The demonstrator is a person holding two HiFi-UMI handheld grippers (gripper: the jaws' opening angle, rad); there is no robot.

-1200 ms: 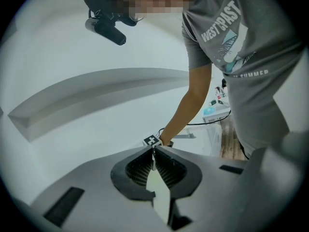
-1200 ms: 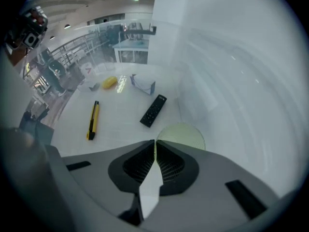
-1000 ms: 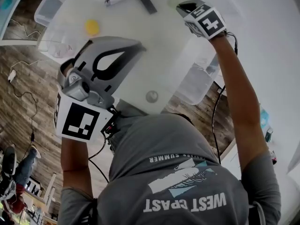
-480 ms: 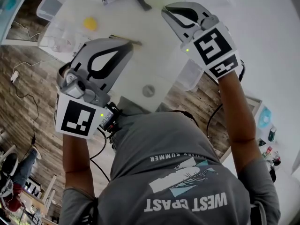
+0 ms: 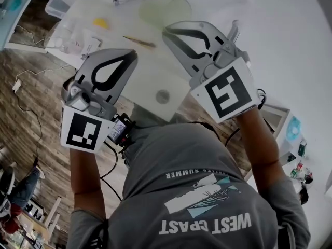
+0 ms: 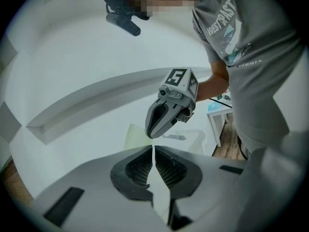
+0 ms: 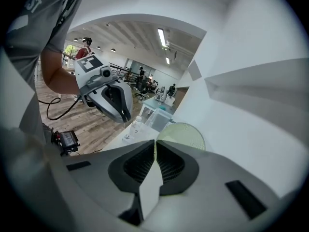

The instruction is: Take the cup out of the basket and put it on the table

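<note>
Cup: not found in any view, so its place can't be given. The nearest candidate spot is the pale green round mesh basket [image 5: 166, 10], which sits toward the far edge of the white desk [image 5: 155, 71]; its inside is washed out and nothing can be read in it. A small yellow round object [image 5: 99, 22] lies near the desk's far left corner, well apart from the basket. The right hand-held gripper [image 5: 166, 31] is up in the air over the near half of the desk, its tips pointing at the basket but short of it, jaws pressed together with nothing between them. The left hand-held gripper [image 5: 134, 54] hangs beside it on the left, also closed and empty. Change: a second ago the right one was stretched out at the far edge by the basket; half a second ago it was partway back; now it is drawn in close to the person's chest, level with the left. The left has barely shifted. The basket and the yellow object lie as they did. Reading: the right came away from the basket carrying nothing, so either the lift hasn't started or the cup was already set down out of sight; the views don't settle which.
</note>
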